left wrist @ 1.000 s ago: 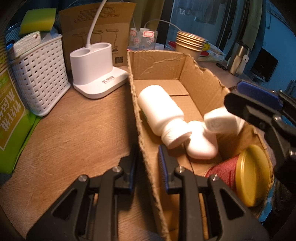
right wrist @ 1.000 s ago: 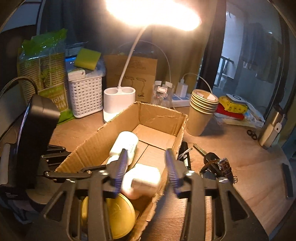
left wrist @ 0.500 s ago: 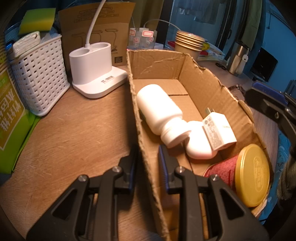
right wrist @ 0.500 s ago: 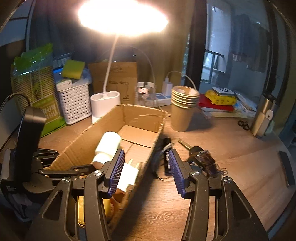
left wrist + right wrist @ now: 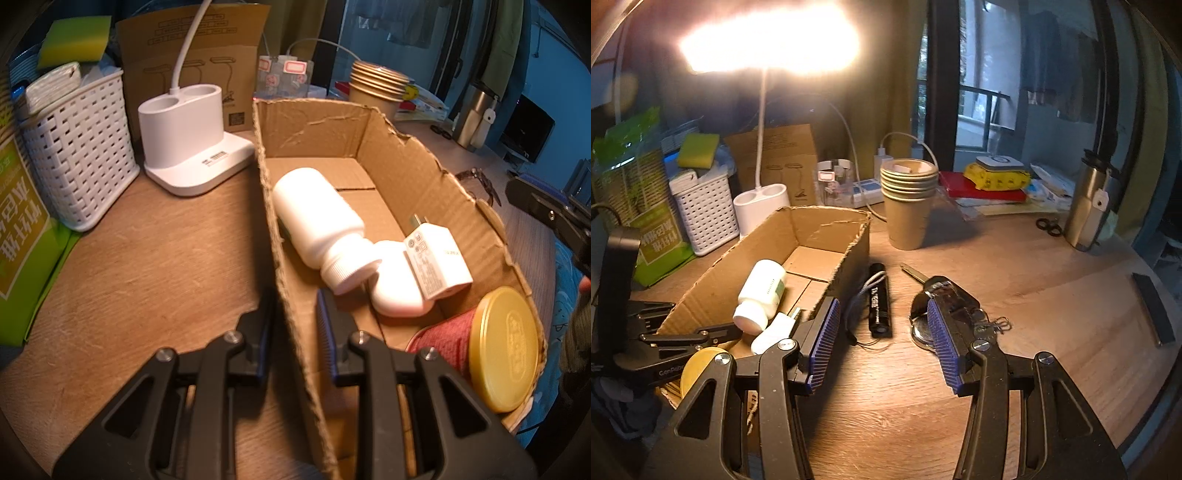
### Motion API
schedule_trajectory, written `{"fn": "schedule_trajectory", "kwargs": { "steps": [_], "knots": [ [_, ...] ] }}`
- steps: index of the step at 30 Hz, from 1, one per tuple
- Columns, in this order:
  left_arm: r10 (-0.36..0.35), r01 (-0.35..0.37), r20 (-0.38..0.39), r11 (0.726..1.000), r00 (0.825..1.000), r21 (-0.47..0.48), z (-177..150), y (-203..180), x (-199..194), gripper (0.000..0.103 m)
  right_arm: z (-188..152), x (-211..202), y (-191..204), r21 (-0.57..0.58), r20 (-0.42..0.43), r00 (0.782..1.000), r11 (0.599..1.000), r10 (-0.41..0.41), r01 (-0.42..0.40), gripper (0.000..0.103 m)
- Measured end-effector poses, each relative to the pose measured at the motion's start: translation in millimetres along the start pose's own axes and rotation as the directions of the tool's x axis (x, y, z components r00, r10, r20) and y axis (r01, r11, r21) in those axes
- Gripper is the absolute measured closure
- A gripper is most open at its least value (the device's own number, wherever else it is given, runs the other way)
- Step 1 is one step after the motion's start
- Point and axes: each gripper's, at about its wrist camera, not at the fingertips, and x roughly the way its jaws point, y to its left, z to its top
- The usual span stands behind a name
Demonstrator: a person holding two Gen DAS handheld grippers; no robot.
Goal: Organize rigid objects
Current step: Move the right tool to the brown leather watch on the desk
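Wooden desk [image 5: 1015,295], lamp glare overhead. Left gripper [image 5: 293,314] clamped on near wall of cardboard box [image 5: 424,173]; inside: white bottle [image 5: 317,218], charger [image 5: 436,258], gold-lidded can [image 5: 502,350]. Right-wrist view only: right gripper [image 5: 882,343] half open, empty, above black flashlight [image 5: 879,302] and keys [image 5: 945,291] beside box. Keys partly hidden behind pad.

wooden desk [image 5: 1052,295] | cardboard box [image 5: 820,229] | flashlight [image 5: 878,302] | keys [image 5: 945,295] | paper cups [image 5: 908,206]

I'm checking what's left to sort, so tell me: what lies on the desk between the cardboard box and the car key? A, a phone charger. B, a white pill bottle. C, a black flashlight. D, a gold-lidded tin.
C: the black flashlight lies on the wooden desk between the cardboard box and the car key.
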Motion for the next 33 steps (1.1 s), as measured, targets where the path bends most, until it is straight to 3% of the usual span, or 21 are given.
{"fn": "schedule_trajectory", "kwargs": {
  "steps": [17, 32, 33],
  "knots": [
    [0.0, 0.0, 0.0, 1.0, 1.0, 0.0, 0, 0, 0, 0.078, -11, 23, -40, 0.087, -0.046, 0.994, 0.991, -0.098, 0.101, 0.051],
    [0.0, 0.0, 0.0, 1.0, 1.0, -0.001, 0, 0, 0, 0.078, -11, 51, -30, -0.013, -0.054, 0.986, 0.988, -0.155, 0.154, 0.051],
    [0.0, 0.0, 0.0, 1.0, 1.0, -0.001, 0, 0, 0, 0.078, -11, 53, -30, -0.016, -0.06, 0.987, 0.989, -0.147, 0.147, 0.055]
  ]
}}
